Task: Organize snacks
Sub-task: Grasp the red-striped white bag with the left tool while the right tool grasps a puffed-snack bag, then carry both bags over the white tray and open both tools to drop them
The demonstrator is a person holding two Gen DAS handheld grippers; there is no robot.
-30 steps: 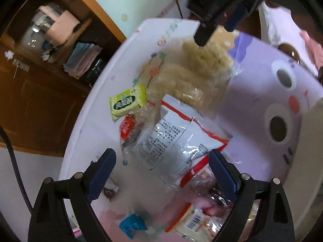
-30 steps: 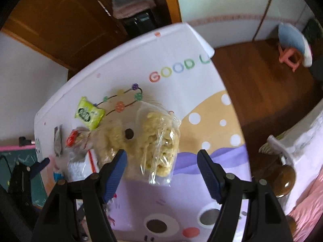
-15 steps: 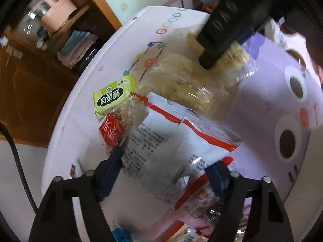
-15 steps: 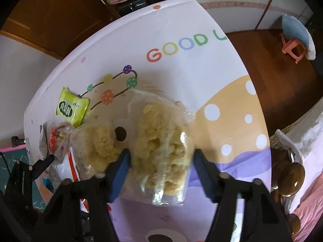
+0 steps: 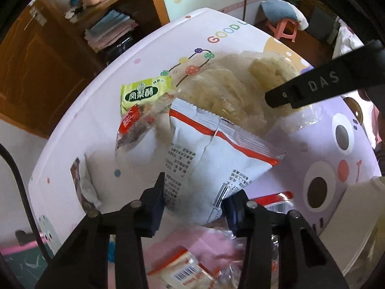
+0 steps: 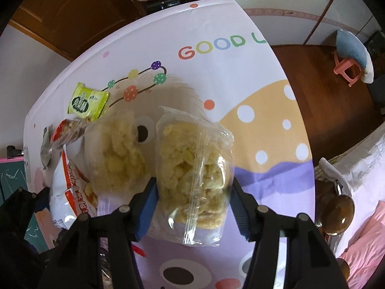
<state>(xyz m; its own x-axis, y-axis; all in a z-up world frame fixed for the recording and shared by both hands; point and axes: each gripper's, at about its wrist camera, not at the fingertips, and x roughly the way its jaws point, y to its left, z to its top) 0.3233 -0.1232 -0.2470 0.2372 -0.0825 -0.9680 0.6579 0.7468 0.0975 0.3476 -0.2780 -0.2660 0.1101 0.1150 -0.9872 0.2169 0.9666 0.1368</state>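
Both grippers are mid-pickup, by my reading. The right gripper (image 6: 193, 198) clasps a clear bag (image 6: 192, 166) of yellow puffs, lying mid-tabletop (image 6: 216, 21); the left gripper (image 5: 195, 197) pinches the near end of a white packet (image 5: 211, 159), just left of a second puff bag (image 6: 118, 151). Next, lift each clear without dragging neighbours. Open room lies far and right; the right edge is close to the clear bag.

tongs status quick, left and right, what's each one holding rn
Left tongs: closed on the white snack bag.
Right tongs: closed on the clear bag of puffed snacks.
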